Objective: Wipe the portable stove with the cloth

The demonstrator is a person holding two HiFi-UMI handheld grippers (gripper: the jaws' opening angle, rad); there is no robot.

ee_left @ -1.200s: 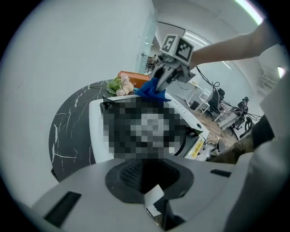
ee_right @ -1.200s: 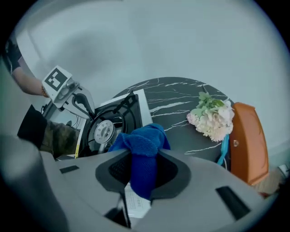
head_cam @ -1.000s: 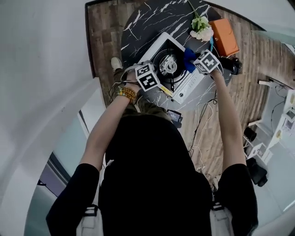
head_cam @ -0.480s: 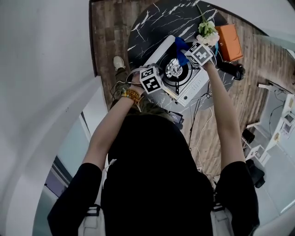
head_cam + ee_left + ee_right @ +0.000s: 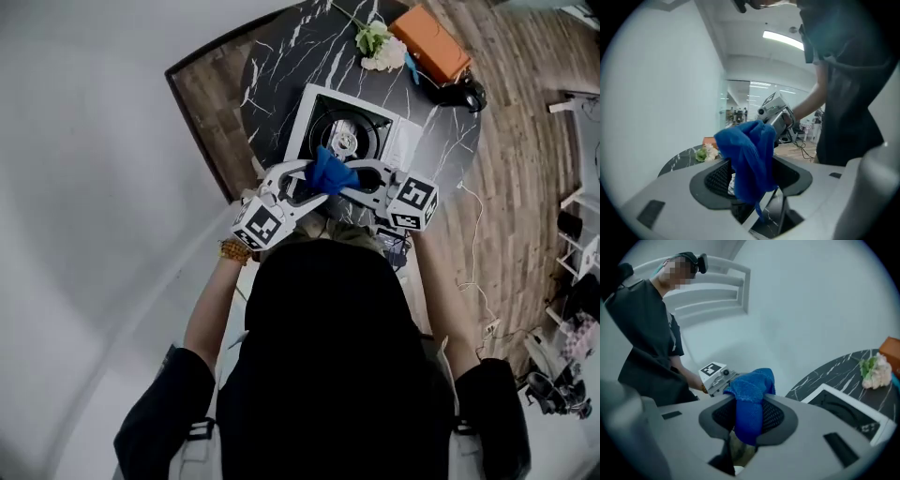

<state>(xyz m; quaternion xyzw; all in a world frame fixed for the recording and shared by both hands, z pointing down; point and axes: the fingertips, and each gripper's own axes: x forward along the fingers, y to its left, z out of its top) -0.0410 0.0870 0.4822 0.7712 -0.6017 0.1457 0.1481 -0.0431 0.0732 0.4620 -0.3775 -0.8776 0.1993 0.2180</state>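
While the right gripper (image 5: 747, 420) is pinching the blue cloth (image 5: 750, 399) between its pads, the left gripper (image 5: 754, 176) is standing spread. Its jaws have just been opening. The cloth is hanging down through the gap between them, and neither pad is squeezing it. In the left gripper view the bunched top of the cloth is running back to the right gripper's tips, which are clamping it from the far side.

Seen from the head view, the person is holding both grippers up close to the chest, tips pointing toward each other. The cloth is bridging the space between them, in the air above the near edge of the table (image 5: 281, 56). It is touching neither the table nor the stove (image 5: 405, 141).

The stove is sitting on the round, dark, white-veined table just beyond the grippers. Its white body is framing a black burner well, with a metal burner showing in the middle. Beyond it, at the table's far edge, a bunch of flowers (image 5: 375, 42) is lying just beside an orange box (image 5: 429, 39). A black object (image 5: 461, 94) is sitting near the box, too small to make out.
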